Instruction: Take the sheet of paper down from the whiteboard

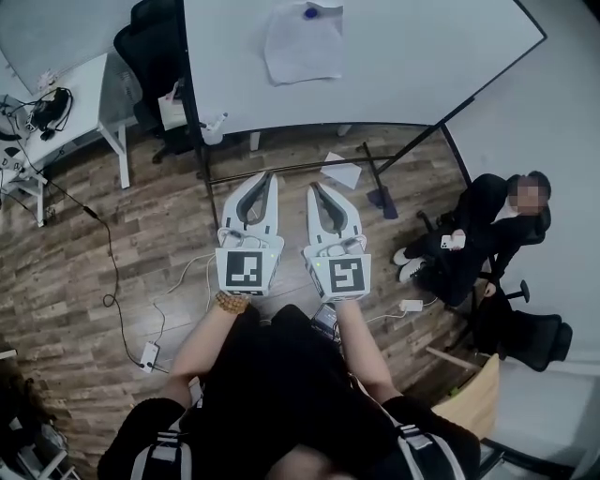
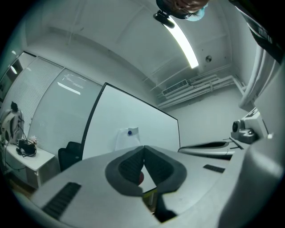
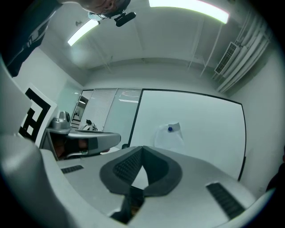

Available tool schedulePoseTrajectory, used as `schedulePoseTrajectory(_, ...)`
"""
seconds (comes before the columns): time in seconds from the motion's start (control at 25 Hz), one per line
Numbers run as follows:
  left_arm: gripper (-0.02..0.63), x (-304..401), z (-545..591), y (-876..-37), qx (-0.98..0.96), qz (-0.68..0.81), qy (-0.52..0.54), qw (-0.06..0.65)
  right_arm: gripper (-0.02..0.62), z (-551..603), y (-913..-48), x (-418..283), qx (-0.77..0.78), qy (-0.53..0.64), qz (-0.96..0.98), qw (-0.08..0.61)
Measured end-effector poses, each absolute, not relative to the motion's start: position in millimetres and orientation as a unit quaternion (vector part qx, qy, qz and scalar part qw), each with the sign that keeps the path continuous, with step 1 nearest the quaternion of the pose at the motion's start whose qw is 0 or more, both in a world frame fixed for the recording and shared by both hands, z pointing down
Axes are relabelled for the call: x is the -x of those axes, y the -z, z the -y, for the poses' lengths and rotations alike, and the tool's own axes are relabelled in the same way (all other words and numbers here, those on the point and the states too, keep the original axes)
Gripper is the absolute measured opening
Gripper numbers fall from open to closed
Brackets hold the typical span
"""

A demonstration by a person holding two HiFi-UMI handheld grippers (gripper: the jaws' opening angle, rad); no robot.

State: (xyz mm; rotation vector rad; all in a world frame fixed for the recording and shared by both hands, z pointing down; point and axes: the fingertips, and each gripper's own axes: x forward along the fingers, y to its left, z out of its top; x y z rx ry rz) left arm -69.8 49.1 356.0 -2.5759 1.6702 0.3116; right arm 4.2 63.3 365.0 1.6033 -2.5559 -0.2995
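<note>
The left gripper [image 1: 265, 178] and right gripper [image 1: 316, 187] are both clenched on nothing, side by side, well short of the whiteboard [image 1: 422, 56]. The sheet of paper [image 1: 302, 42] hangs mid-board under a blue magnet [image 1: 310, 12], straight ahead, with neither gripper clearly nearer.

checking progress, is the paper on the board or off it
On: the paper hangs on the whiteboard, pinned by a blue magnet.

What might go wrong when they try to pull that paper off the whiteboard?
The sheet of paper hangs from one blue magnet; tugging the sheet alone may tear it or drop the magnet. The left gripper and right gripper are shut and must open first. The stand's floor bar could trip the person.
</note>
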Motion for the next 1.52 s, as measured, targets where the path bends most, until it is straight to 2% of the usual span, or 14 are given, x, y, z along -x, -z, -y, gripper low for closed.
schedulePoseTrajectory(0.24,0.011,70,-18,-356,0.833,-0.544,-0.1,0.024,-0.003,-32,-355,-4,-0.528,0.111,0.84,0.056)
schedulePoseTrajectory(0.88,0.011,29,111,-361,0.788,-0.611,-0.047,0.052,-0.003,116,-349,-52,-0.465,0.108,0.879,-0.013)
schedulePoseTrajectory(1.52,0.012,51,180,-364,0.766,-0.639,-0.043,0.056,-0.003,187,-348,-48,-0.454,0.127,0.882,0.001)
